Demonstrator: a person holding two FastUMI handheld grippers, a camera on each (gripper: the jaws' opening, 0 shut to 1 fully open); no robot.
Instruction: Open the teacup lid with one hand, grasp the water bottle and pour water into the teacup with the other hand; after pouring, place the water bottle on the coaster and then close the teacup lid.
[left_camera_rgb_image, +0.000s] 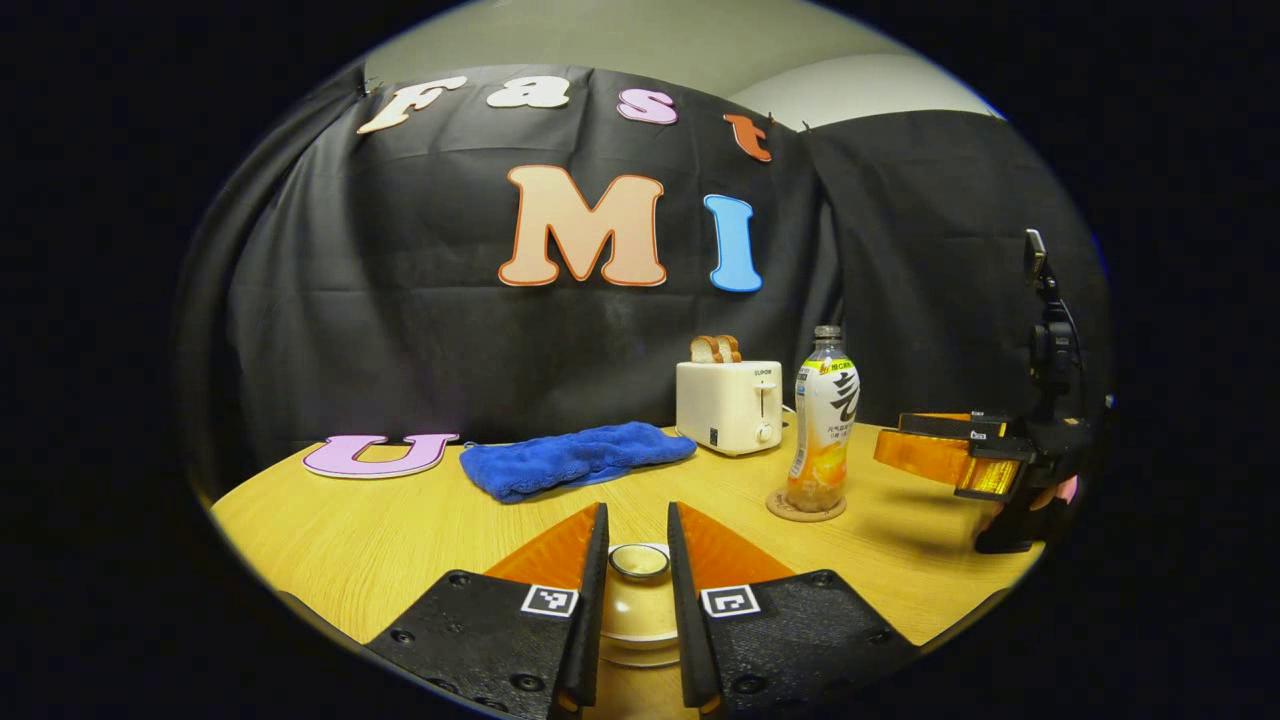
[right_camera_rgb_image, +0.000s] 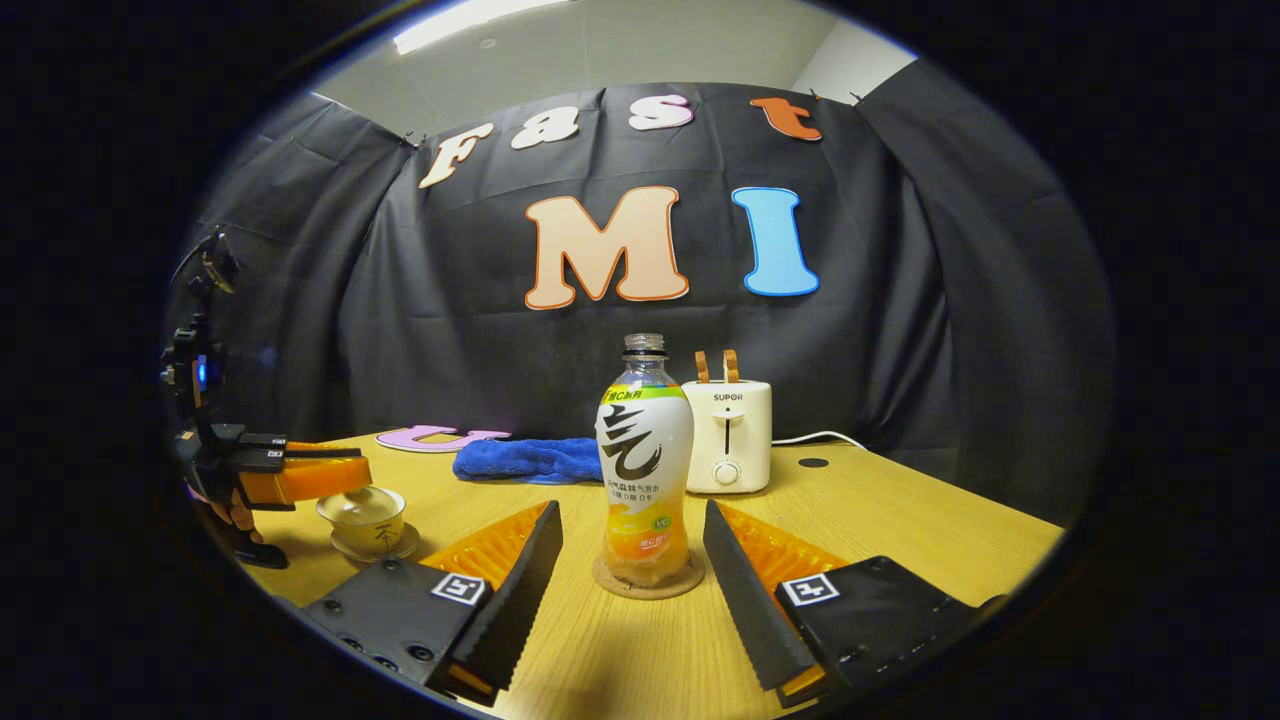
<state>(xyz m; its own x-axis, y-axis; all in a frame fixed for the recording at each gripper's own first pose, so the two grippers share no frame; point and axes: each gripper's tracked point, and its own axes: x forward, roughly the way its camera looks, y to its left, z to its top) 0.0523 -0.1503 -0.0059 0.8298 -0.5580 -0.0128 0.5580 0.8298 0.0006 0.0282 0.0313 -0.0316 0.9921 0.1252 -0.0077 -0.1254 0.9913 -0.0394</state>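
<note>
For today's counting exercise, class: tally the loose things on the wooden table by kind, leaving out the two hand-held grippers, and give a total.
Lidded teacup on saucer: 1
Water bottle: 1
Coaster: 1
Toaster: 1
Toast slices: 2
Blue cloth: 1
Total: 7

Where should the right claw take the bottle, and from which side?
Probably the labelled mid-body of the bottle, straight in from the front. It stands upright on the coaster, between the open fingers of the right claw. The body is round and even there; the neck narrows, and the toaster sits behind.
</note>
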